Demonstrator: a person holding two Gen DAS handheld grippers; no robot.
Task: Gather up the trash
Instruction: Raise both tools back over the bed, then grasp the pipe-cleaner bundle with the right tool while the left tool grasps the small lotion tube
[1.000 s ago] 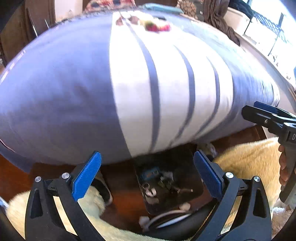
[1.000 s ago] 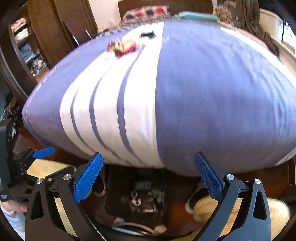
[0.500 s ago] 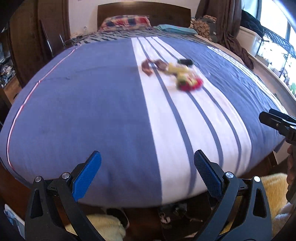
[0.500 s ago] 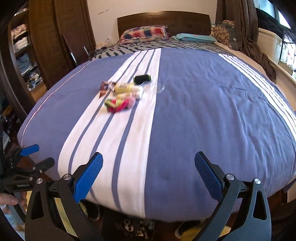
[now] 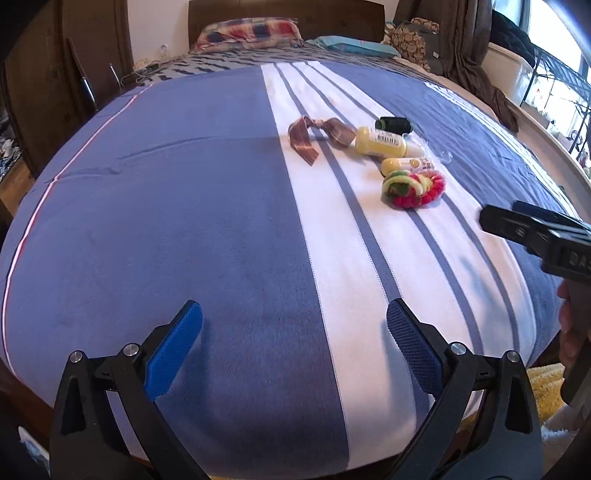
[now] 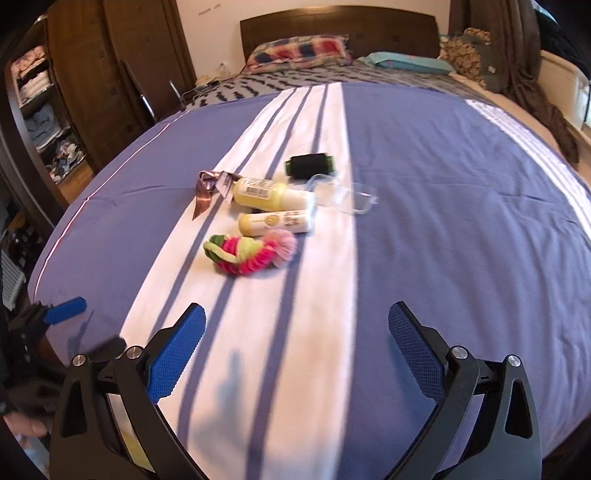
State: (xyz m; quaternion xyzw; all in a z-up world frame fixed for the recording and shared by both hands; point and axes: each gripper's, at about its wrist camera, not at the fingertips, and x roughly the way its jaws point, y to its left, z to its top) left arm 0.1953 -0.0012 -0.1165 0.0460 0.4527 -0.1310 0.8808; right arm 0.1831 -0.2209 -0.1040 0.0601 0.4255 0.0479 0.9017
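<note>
Left wrist view: the left tool (image 5: 293,323) hangs over the near edge of a bed covered by a blue blanket with a white striped band (image 5: 184,221), its blue-padded fingers spread wide and holding nothing. The trash lies in a loose cluster on the white band, at about 1 o'clock from this tool and well apart from it. The cluster comprises a brown striped ribbon strip (image 5: 308,138), a larger pale yellow plastic bottle with a barcode label (image 5: 380,146), a smaller pale yellow bottle with a printed label (image 5: 404,164), a black thread spool (image 5: 393,125) at the far side, and a pink, red and green knitted ring (image 5: 412,186) nearest the tool. The ribbon touches the larger bottle's end. The right tool (image 5: 524,229) enters at 3 o'clock; only its black body shows here. Right wrist view: the right tool (image 6: 297,326) also has its fingers spread wide and empty above the blanket's near edge. The same cluster sits at 11 o'clock, with a clear plastic piece (image 6: 351,197) beside the larger bottle at its 3 o'clock side. A plaid pillow (image 6: 299,51) lies at the dark wooden headboard (image 6: 388,26), at 12 o'clock.
</note>
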